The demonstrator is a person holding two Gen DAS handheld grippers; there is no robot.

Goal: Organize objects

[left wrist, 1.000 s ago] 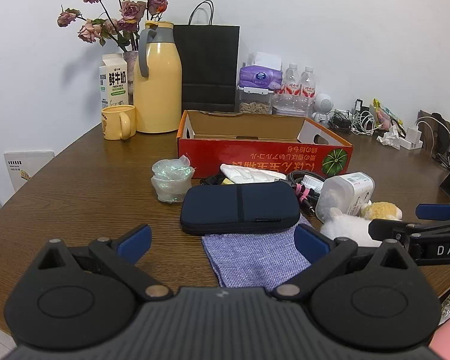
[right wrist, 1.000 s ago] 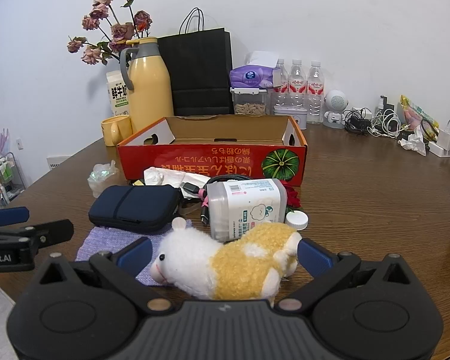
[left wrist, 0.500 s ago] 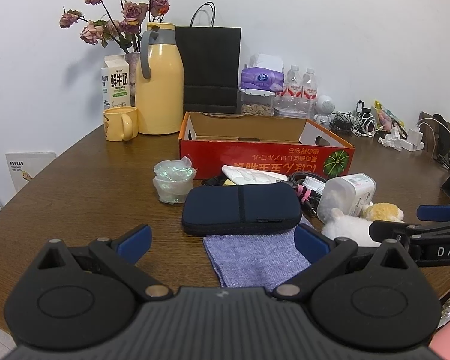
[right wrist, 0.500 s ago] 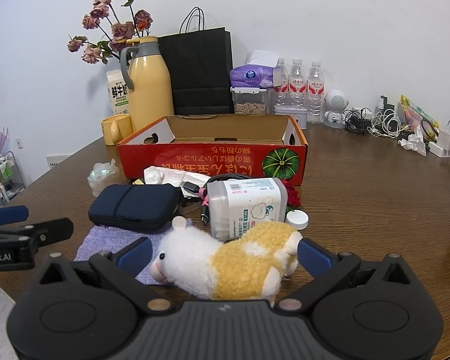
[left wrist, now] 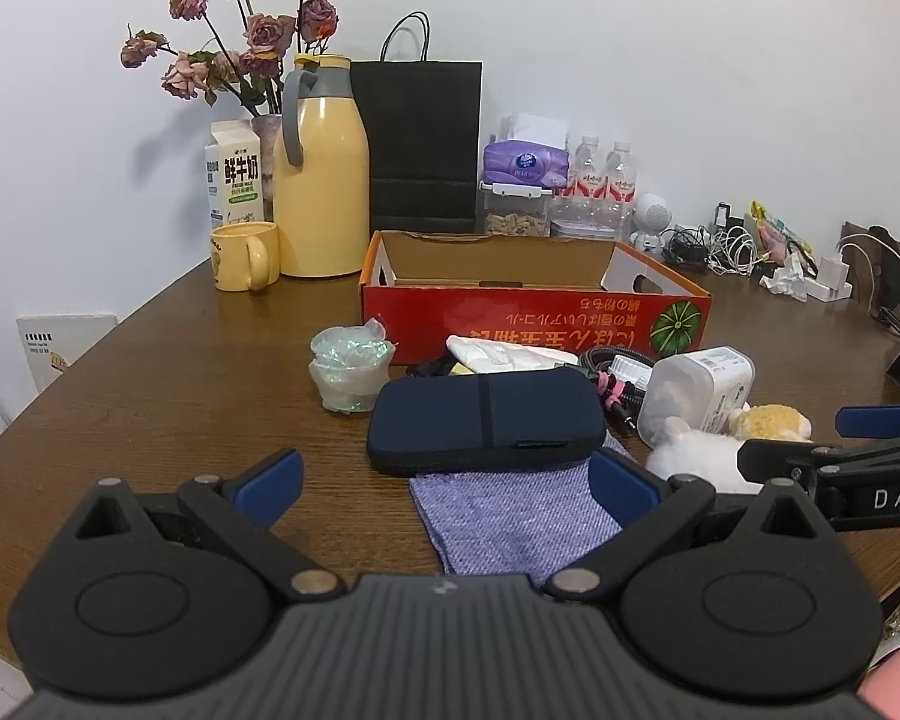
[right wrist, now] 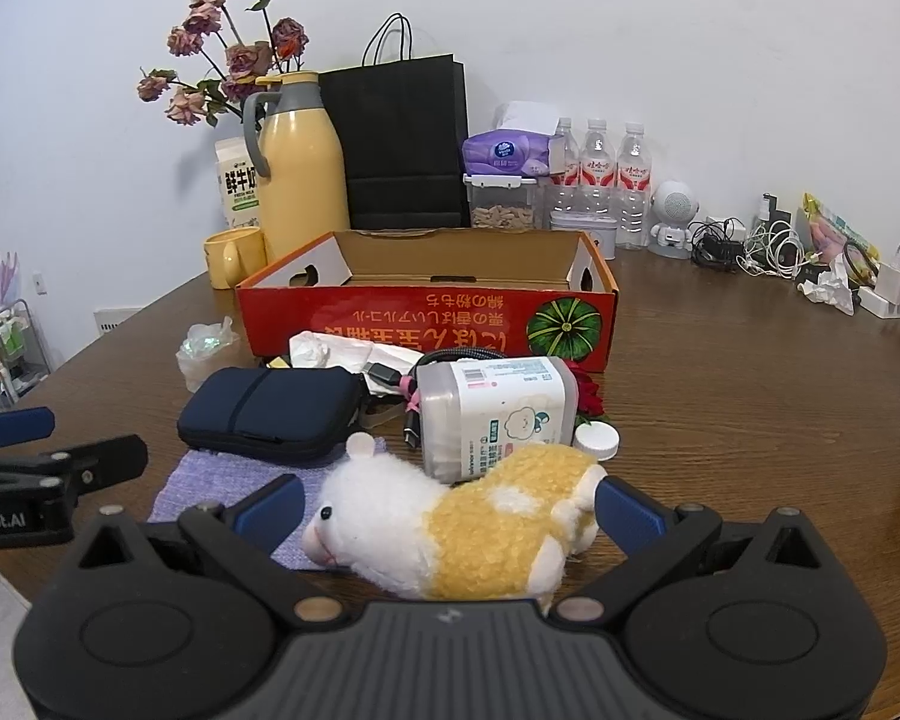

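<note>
- Right gripper (right wrist: 450, 507): jaws spread wide, holding nothing yet. Plush hamster (right wrist: 450, 531) lies on its side between them; pads look just beside its nose and rump, can't tell if touching.
- Left gripper (left wrist: 444, 477): jaws wide open, empty, hovering low over the near edge of the purple cloth (left wrist: 516, 516).
- Change over the last sec: v. little. Left view sits a touch closer to the cloth; right view is the same, hamster unmoved. So the approach is done but no grasp yet, prob. closing on the hamster is next.
- Outward from hamster: wipes tub (right wrist: 498, 408) on its side just behind, white cap (right wrist: 597, 441) beside it, navy pouch (right wrist: 270, 411) to its left w/ one edge on the cloth.
- Red box (right wrist: 426, 312) further behind on the counter (right wrist: 750, 420), open, looks empty from here; likely drop spot.
</note>
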